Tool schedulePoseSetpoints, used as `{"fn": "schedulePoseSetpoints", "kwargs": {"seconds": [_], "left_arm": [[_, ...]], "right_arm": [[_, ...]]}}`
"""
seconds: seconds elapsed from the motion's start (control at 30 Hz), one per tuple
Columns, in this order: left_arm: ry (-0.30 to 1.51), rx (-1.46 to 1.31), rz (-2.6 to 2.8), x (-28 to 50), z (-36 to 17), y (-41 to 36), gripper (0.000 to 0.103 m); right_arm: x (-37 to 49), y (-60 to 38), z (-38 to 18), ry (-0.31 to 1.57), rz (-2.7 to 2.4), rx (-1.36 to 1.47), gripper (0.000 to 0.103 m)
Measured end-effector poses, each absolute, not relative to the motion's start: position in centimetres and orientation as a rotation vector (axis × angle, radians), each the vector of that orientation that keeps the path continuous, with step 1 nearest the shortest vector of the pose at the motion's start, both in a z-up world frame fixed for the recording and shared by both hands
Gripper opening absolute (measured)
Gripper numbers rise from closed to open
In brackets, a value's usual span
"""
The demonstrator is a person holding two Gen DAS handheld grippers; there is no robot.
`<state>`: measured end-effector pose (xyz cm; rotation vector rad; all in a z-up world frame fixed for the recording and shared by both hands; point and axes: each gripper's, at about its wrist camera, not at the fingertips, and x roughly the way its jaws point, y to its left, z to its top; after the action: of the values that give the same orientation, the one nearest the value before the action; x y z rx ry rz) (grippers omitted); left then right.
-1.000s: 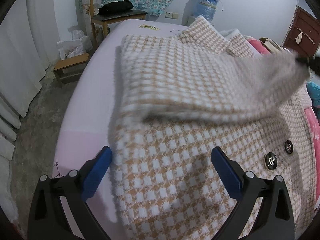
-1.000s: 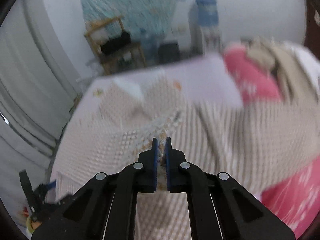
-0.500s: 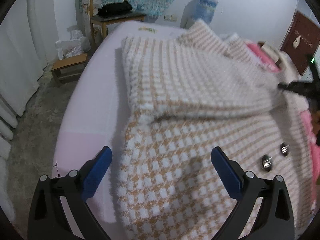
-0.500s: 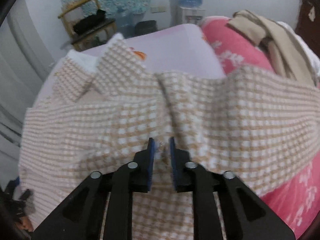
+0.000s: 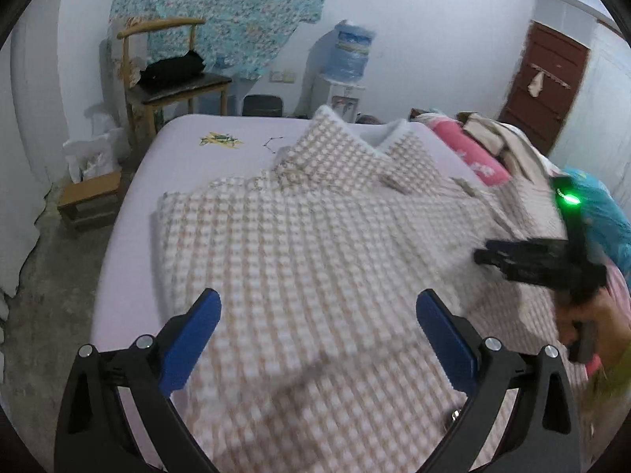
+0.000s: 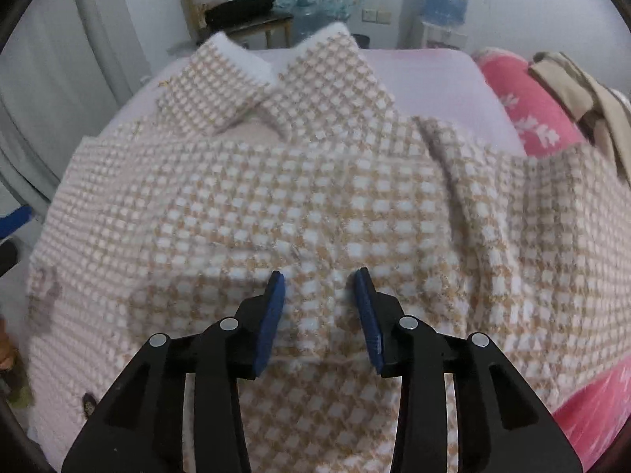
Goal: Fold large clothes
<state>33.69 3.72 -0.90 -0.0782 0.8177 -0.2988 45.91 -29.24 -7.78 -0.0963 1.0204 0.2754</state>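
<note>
Since a second ago our right gripper [image 6: 318, 311] has let the checked coat [image 6: 315, 213] go: its jaws, then pinched on the cloth, have just been opening, and the sleeve that hung in the air now lies folded across the coat's body. Through the left wrist view we see our left gripper [image 5: 317, 333] with its blue pads [image 5: 443, 341] spread wide, nothing between them, hovering over the near part of the coat, which lies flat on the pale lilac bed [image 5: 197, 138], collar at the far end. At the right of that view the right gripper [image 5: 489, 256] reaches in from the side, a green light glowing on it, with a hand [image 5: 591, 315] behind it. Far off stand a wooden chair [image 5: 169, 75] and a water dispenser [image 5: 347, 67]. Through the right wrist view the jaws stand partly parted just above the folded sleeve, the cloth lying below the pads [image 6: 272, 315] and not clamped. A pink blanket [image 6: 528, 110] lies along the right side of the bed, just beside the coat
</note>
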Motion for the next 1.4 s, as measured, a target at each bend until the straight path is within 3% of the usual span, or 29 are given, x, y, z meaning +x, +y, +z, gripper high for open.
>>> {"fn": "schedulePoseSetpoints", "kwargs": {"seconds": [0.17, 0.37, 0.5, 0.63, 0.83, 1.1, 1.2, 1.27, 1.4], "left_arm": [[0.909, -0.061, -0.236, 36.9, -3.2, 4.0, 0.098], [0.948, -0.021, -0.19, 37.5, -5.7, 4.3, 0.098], [0.934, 0.046, -0.166, 37.3, -6.1, 3.5, 0.098], [0.922, 0.053, -0.156, 37.2, -6.3, 3.4, 0.098], [0.925, 0.048, -0.146, 37.2, -6.4, 3.3, 0.098], [0.915, 0.039, -0.142, 37.2, -6.4, 3.4, 0.098], [0.917, 0.031, -0.14, 37.3, -6.3, 3.5, 0.098], [0.919, 0.024, -0.137, 37.3, -6.3, 3.6, 0.098], [0.922, 0.008, -0.136, 37.4, -6.1, 3.6, 0.098]], "right_arm": [[44.0, -34.9, -4.0, 0.932, 0.257, 0.01, 0.054], [42.9, -49.5, -2.1, 0.886, -0.015, 0.271, 0.056], [42.3, -58.5, -1.1, 0.84, -0.175, 0.449, 0.063], [42.0, -66.7, -2.5, 0.804, -0.29, 0.698, 0.063], [42.6, -72.2, -4.9, 0.781, -0.385, 0.856, 0.063], [42.4, -75.1, -7.2, 0.759, -0.472, 0.934, 0.046], [42.8, -75.1, -7.3, 0.749, -0.467, 0.904, 0.036], [43.0, -74.9, -7.0, 0.738, -0.464, 0.875, 0.02], [43.2, -73.3, -4.4, 0.707, -0.468, 0.759, 0.013]]}}
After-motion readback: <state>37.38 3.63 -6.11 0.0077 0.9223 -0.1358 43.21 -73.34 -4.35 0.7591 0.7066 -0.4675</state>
